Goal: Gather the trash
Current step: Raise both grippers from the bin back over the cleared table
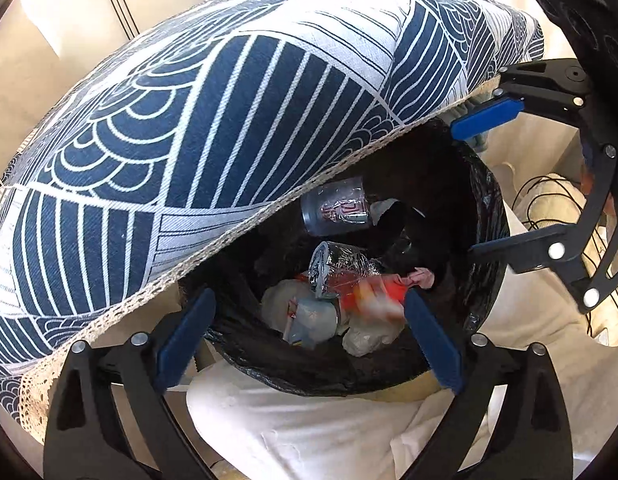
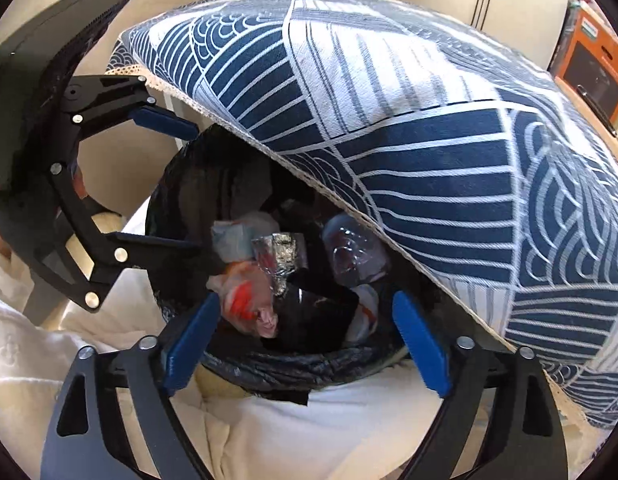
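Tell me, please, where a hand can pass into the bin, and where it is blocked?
The bin mouth is free between the tablecloth hem and the near rim. The far side is under the cloth. Inside is crowded: a clear cup, foil wrapper and crumpled papers. Both the left gripper and right gripper stand open above.
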`<state>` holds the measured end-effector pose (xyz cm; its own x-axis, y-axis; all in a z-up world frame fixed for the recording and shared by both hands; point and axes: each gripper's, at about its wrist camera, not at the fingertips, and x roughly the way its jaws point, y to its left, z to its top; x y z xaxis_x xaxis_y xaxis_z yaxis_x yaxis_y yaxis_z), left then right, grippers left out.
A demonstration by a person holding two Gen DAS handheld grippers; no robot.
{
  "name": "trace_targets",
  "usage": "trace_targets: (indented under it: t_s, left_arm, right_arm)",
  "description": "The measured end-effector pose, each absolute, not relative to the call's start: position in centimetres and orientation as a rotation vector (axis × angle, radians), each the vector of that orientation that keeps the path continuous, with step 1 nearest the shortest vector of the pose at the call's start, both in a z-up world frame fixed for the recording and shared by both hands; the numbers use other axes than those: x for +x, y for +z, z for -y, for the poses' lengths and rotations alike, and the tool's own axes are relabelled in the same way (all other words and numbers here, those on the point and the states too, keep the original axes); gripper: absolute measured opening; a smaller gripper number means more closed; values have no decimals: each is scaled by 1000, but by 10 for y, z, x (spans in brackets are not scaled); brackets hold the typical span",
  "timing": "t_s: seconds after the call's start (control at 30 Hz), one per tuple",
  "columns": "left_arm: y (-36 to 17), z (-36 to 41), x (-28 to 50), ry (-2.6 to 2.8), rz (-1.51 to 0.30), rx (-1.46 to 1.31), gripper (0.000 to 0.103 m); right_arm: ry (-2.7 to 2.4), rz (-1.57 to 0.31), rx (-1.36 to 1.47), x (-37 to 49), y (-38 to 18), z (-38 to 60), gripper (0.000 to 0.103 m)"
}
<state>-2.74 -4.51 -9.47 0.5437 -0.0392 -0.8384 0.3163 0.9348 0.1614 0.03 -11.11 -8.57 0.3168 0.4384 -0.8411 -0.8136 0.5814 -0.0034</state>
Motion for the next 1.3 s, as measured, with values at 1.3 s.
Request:
trace_targets:
  t_s: [1.3]
  left_arm:
    - [23,-32,46,87,-435,109,97]
  right_arm:
    - [528,-427,-59,107,39,187,95]
